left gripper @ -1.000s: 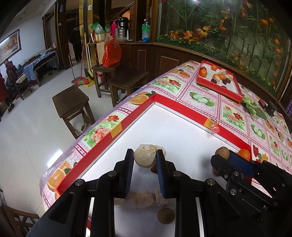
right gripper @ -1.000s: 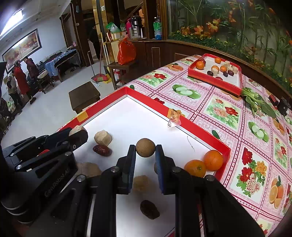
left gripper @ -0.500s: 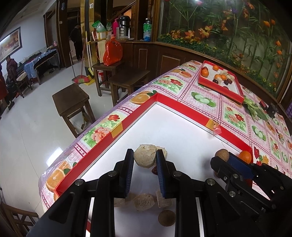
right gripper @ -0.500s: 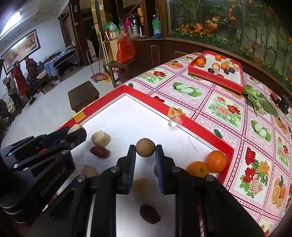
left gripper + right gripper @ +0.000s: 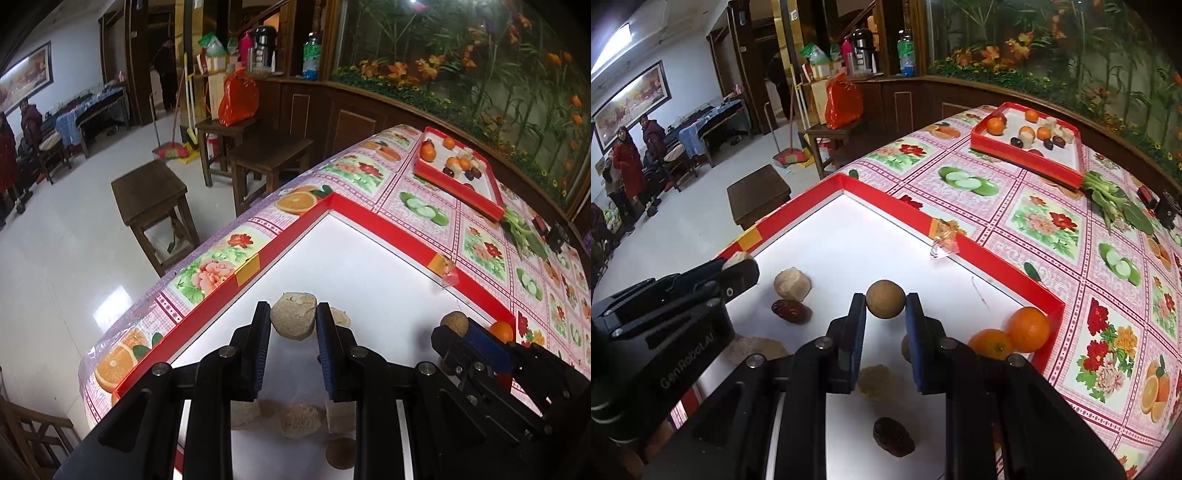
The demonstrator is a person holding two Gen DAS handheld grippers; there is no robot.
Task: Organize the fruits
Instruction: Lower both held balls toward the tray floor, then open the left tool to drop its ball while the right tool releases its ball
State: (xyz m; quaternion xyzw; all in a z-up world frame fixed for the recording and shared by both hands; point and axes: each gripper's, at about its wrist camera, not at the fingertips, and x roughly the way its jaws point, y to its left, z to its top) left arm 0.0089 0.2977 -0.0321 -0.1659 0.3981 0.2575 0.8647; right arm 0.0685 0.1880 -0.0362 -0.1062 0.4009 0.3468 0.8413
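Note:
My left gripper (image 5: pixel 293 325) is shut on a tan lumpy chunk (image 5: pixel 293 320) and holds it above the white floor of the near red-rimmed tray (image 5: pixel 258 254). My right gripper (image 5: pixel 885 306) is shut on a round brown fruit (image 5: pixel 885 298) over the same tray (image 5: pixel 979 254). It also shows at the right of the left wrist view (image 5: pixel 456 323). Below lie more tan chunks (image 5: pixel 299 421), another tan chunk (image 5: pixel 792 283), dark red dates (image 5: pixel 791 311) and two oranges (image 5: pixel 1027 328) in the tray's right corner.
A second red tray (image 5: pixel 1027 157) with oranges, dates and pale pieces sits at the far end of the flowered tablecloth (image 5: pixel 1045 221). Green vegetables (image 5: pixel 1112 201) lie beside it. Wooden stools (image 5: pixel 151 192) and people (image 5: pixel 626 162) stand left, off the table.
Both grippers have risen a little with their loads; the tray and the pieces on it look lower and farther. The grips have not changed.

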